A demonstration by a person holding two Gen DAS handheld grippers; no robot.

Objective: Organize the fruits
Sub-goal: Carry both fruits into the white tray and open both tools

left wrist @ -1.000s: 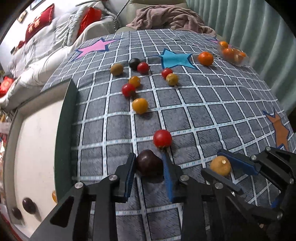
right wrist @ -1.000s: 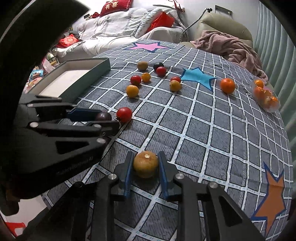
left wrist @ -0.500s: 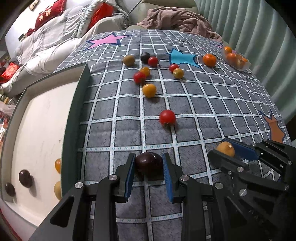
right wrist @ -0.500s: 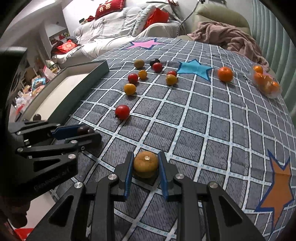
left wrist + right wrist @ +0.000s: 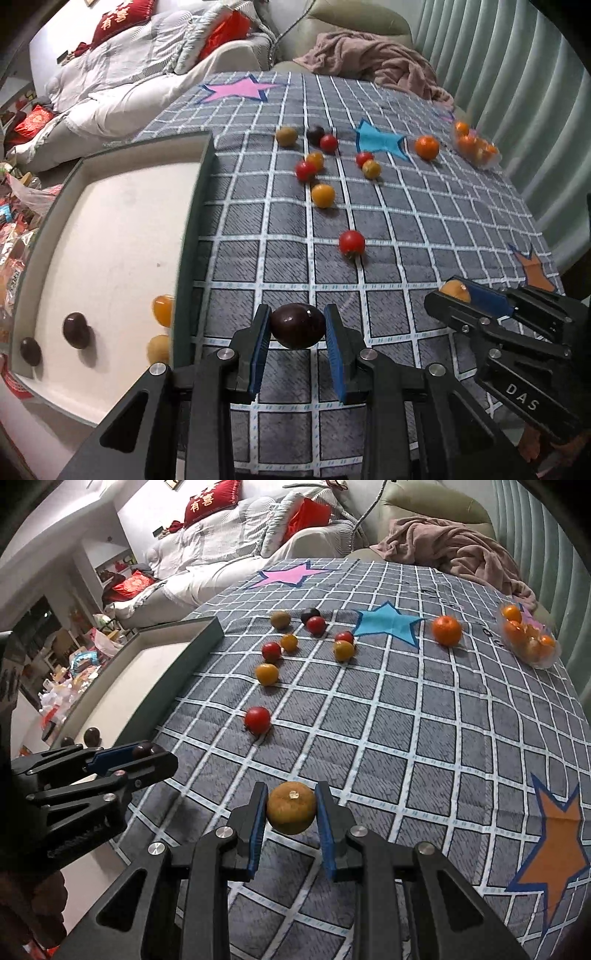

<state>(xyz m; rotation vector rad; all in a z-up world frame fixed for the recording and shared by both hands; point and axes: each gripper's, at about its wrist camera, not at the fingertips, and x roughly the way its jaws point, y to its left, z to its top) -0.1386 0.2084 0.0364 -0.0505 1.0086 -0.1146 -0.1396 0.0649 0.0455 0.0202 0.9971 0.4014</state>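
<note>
My left gripper [image 5: 297, 326] is shut on a dark purple fruit [image 5: 297, 325], held above the checked cloth just right of the green-rimmed tray [image 5: 192, 236]. The tray holds two dark fruits [image 5: 75, 329] and two yellow-orange ones [image 5: 162, 309]. My right gripper [image 5: 291, 806] is shut on a brownish-yellow fruit [image 5: 291, 806], lifted over the cloth; the left wrist view shows this gripper [image 5: 461, 295] low on the right. Several red, yellow and dark fruits lie loose farther up the cloth, the nearest a red tomato [image 5: 351, 242].
An orange [image 5: 447, 629] lies beside the blue star, and a clear bag of small oranges [image 5: 530, 640] sits at the far right edge. A sofa with cushions and a pink blanket [image 5: 454, 550] border the far side. Clutter lies on the floor left of the tray.
My left gripper has risen and shifted left toward the tray with the dark fruit, so more of the tray shows. The right gripper has stayed about where it was, rolling slightly with its fruit.
</note>
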